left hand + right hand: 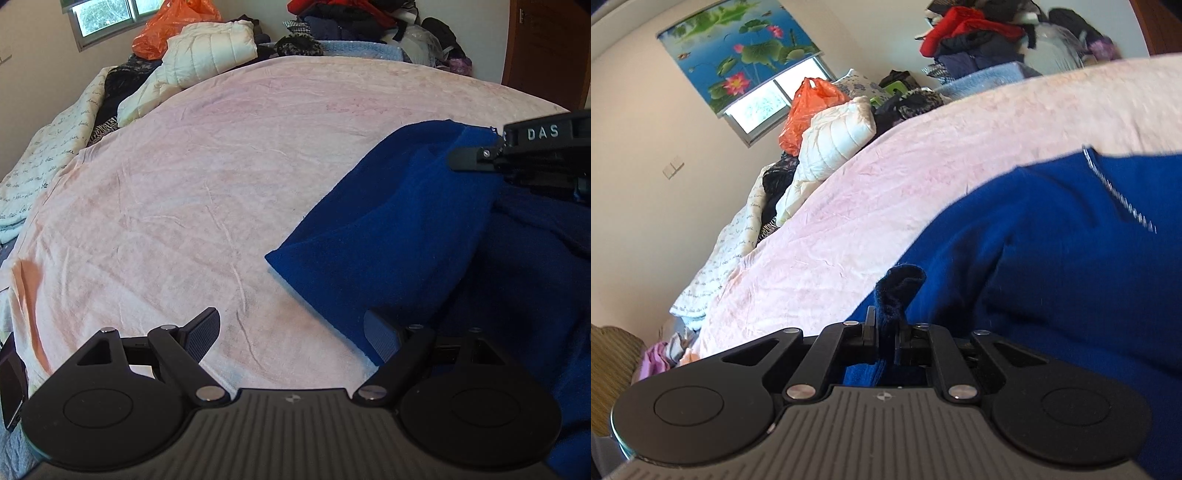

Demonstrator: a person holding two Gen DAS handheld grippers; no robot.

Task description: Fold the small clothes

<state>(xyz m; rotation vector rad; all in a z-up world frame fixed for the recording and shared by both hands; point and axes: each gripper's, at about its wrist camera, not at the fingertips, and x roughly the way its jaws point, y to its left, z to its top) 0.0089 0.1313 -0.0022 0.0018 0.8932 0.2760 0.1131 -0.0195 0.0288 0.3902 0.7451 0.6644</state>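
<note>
We've got the blue fleece garment lying on the pink bedspread, over toward the near right part of the bed, and our right gripper has its jaws clamped tight on a bunched fold of that blue cloth, the pinched tuft poking up between the fingers in the right wrist view. From the left wrist view we see the garment's upper edge lifted off the bedspread at the right gripper, so the cloth hangs down from there in a slope to a corner resting on the bed. Our left gripper sits low over the near edge with jaws spread wide and nothing between them, though one finger lies right against the blue hem. This looks like soft, light, limp fleece: no stiffness, it'll drape and sag wherever it isn't held, and the nap should give the pads good bite. We'd take it at a corner or a seam, pinching a single layer at the edge. A zipper shows as a silvery line running up the cloth, so we judge the long axis runs from the near edge away toward the far side; which end is the collar we can't tell.
</note>
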